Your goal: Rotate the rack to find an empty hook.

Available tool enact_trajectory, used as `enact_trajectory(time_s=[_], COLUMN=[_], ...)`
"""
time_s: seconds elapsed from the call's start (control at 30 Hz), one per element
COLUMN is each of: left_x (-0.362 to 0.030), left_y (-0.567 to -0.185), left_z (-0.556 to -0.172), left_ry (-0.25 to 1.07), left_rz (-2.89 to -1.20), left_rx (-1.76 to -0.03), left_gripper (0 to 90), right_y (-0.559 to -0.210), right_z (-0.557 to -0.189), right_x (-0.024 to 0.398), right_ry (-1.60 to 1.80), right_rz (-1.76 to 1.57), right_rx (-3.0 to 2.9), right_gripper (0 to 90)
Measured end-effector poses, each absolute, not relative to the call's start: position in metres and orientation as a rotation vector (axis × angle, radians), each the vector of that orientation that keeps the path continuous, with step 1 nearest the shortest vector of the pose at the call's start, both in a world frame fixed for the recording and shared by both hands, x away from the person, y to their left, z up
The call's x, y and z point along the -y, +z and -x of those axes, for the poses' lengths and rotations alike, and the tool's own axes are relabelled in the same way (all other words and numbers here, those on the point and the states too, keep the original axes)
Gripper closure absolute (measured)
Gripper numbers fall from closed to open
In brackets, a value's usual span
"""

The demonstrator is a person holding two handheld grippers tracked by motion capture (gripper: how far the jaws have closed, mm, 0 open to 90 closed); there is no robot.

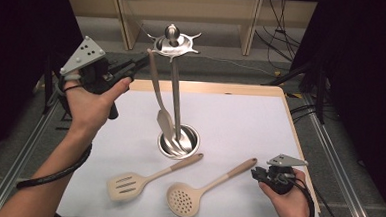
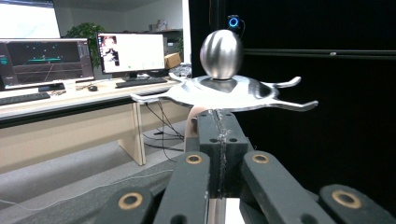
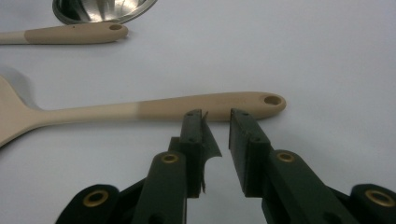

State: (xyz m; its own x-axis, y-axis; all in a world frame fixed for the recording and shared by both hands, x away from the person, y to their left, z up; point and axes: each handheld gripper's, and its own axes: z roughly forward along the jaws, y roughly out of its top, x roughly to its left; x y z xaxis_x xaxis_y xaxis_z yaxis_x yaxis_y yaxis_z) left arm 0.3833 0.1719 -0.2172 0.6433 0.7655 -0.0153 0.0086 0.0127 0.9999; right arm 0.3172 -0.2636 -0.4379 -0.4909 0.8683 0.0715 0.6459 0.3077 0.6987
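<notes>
A steel utensil stand [image 1: 175, 97] rises from the white mat, with a ball top [image 2: 222, 53] and a star-shaped hook plate [image 2: 243, 93]. My left gripper [image 1: 142, 62] is raised just under that plate, shut on the top of a long beige utensil [image 1: 157, 91]. The utensil's handle [image 2: 192, 126] shows behind the closed jaws, and its head hangs down into the stand's base bowl [image 1: 192, 133]. A beige skimmer spoon [image 1: 183, 200] lies on the mat. My right gripper [image 3: 215, 116] is open, its tips just short of the skimmer's handle [image 3: 210, 103].
A beige slotted turner [image 1: 126, 185] lies left of the skimmer, its handle end [image 3: 70, 33] near the base bowl [image 3: 102, 9]. The mat [image 1: 240, 121] ends at a wooden table edge. Desks with monitors [image 2: 46, 60] stand beyond.
</notes>
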Motion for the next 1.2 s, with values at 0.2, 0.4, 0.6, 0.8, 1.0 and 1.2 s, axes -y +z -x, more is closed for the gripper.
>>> enact_trajectory(time_s=[0.2,0.4,0.6,0.8,1.0,1.2], left_x=[-0.175,-0.178,-0.181,-0.179,-0.178,-0.177], left_y=[-0.217,-0.215,-0.213,-0.212,-0.211,-0.211], left_z=[-0.391,-0.398,-0.405,-0.412,-0.419,-0.421], left_ry=[0.667,0.676,0.684,0.707,0.707,0.713], left_rz=[-1.454,-1.459,-1.454,-1.468,-1.474,-1.48], left_rx=[-0.709,-0.723,-0.74,-0.746,-0.748,-0.749], left_gripper=[89.6,89.6,89.6,89.6,89.6,89.5], right_y=[-0.438,-0.438,-0.44,-0.439,-0.439,-0.44], right_z=[-0.318,-0.317,-0.32,-0.32,-0.318,-0.32], right_x=[0.265,0.264,0.266,0.266,0.265,0.266], right_ry=[0.974,0.975,0.978,0.975,0.965,0.974], right_rz=[-1.355,-1.383,-1.325,-1.319,-1.36,-1.326], right_rx=[-2.261,-2.265,-2.27,-2.273,-2.267,-2.268], right_gripper=[75.7,75.8,75.8,75.8,75.8,75.9])
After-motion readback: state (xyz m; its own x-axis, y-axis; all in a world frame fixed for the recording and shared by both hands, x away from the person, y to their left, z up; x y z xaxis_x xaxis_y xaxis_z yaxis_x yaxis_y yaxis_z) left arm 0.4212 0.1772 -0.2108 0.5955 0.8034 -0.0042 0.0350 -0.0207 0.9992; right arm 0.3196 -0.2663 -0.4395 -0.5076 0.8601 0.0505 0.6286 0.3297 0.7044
